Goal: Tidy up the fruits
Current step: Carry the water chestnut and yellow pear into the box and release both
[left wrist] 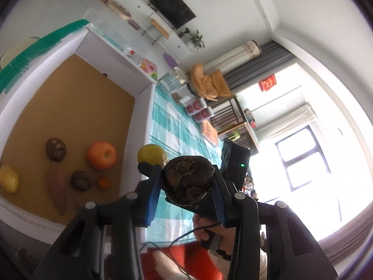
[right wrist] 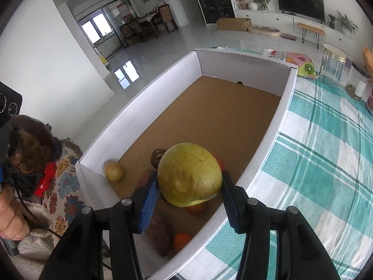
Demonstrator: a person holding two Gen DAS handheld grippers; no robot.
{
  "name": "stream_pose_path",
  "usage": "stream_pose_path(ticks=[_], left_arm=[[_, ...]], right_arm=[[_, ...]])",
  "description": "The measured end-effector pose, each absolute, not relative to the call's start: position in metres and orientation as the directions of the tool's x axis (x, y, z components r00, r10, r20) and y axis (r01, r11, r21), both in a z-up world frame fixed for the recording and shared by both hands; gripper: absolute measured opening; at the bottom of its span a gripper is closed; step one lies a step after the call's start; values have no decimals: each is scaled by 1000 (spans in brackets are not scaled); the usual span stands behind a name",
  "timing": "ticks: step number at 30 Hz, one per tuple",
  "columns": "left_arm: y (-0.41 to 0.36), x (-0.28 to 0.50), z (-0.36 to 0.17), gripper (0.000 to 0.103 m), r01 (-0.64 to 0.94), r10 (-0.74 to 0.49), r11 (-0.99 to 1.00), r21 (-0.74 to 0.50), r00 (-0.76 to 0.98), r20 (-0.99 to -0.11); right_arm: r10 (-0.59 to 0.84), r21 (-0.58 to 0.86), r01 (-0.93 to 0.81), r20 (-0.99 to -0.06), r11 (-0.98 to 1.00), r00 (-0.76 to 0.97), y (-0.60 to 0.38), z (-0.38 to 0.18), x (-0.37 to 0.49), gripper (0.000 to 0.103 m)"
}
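The left tool (left wrist: 186, 182) is squeezing a dark brown, rough, round fruit (left wrist: 187, 182) between its two blue pads (left wrist: 153, 193). It is holding the fruit up in the air, just beside the white cardboard box with a brown floor (left wrist: 139, 107).

The right tool (right wrist: 190, 187) is gripping a big yellow-green round fruit (right wrist: 190, 175) tight between its pads. This fruit is hanging over the near end of the box, above the things inside.

The box is sitting on the counter, which is wearing a teal and white checked cloth (right wrist: 326, 163). Inside the box, an orange-red apple (left wrist: 101, 155) is lying near the middle. Two dark brown round fruits (left wrist: 56, 149) are lying near it, one on each side of a long reddish-brown sweet potato (left wrist: 57, 186). A small orange fruit (left wrist: 103, 183) is sitting just beside the lower dark one. A pale yellow lumpy fruit (left wrist: 8, 178) is resting by the box wall, well apart from the apple.

A clear glass jar (right wrist: 332, 64) is standing on the cloth past the far corner of the box.
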State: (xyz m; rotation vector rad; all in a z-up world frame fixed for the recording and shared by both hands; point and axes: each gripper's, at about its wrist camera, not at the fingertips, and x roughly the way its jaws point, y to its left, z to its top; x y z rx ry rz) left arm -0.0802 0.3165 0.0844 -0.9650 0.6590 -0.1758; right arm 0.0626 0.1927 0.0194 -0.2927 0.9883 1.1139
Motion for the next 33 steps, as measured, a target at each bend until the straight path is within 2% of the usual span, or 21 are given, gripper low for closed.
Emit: stream_pose_path(ticks=[2, 7, 10, 15, 23, 33], left_arm=[[322, -85, 98, 42, -142, -429, 579, -803, 784, -448], [351, -83, 103, 42, -242, -323, 637, -732, 779, -538], [369, -76, 82, 42, -329, -241, 660, -676, 759, -605], [386, -41, 24, 42, -480, -79, 725, -494, 655, -752], [367, 35, -32, 42, -431, -11, 854, -291, 545, -839], [362, 78, -86, 42, -415, -13, 888, -199, 410, -912]], right_arm=[[628, 269, -850, -773, 452, 89, 192, 25, 63, 52], [633, 268, -862, -770, 430, 77, 194, 28, 57, 52], [623, 264, -875, -780, 406, 53, 196, 23, 46, 52], [602, 241, -890, -797, 386, 45, 198, 13, 33, 52], [563, 219, -889, -825, 402, 51, 204, -5, 35, 52], [531, 216, -889, -846, 404, 36, 212, -19, 39, 52]])
